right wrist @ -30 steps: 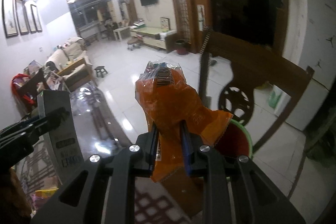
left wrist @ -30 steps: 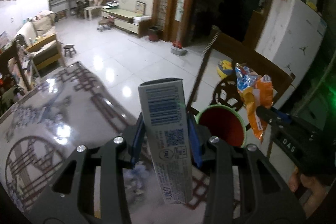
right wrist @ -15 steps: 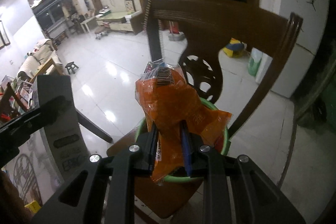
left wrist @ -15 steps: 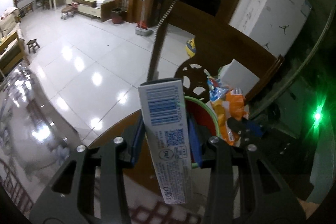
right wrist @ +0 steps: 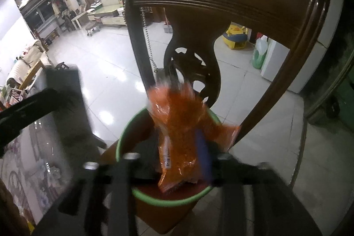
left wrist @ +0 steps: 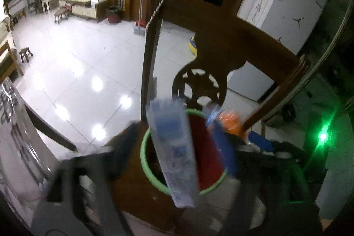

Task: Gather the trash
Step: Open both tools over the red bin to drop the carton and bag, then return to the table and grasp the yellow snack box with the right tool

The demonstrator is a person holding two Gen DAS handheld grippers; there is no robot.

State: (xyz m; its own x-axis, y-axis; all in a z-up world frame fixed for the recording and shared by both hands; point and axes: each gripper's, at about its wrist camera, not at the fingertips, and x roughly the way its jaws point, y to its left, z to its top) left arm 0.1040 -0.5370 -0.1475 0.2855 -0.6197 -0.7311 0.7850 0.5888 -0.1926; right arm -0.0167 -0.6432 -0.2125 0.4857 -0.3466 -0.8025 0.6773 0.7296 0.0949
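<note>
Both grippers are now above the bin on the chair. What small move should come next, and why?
Probably let both pieces drop: the box between the left gripper fingers and the orange wrapper in the right gripper hang over the green-rimmed bin.

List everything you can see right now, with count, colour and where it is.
Box: one, white and blue, over the bin, blurred.
Wrapper: one, orange, over the bin.
Bin: one, green rim, red inside, on the chair seat.
Chair: one, dark wood, behind the bin.
Fridge: one, white, back right.
Stool: one, dark, on the white floor, left.
Left tongs: black, blue pads, open.
Right tongs: black, blurred.
</note>
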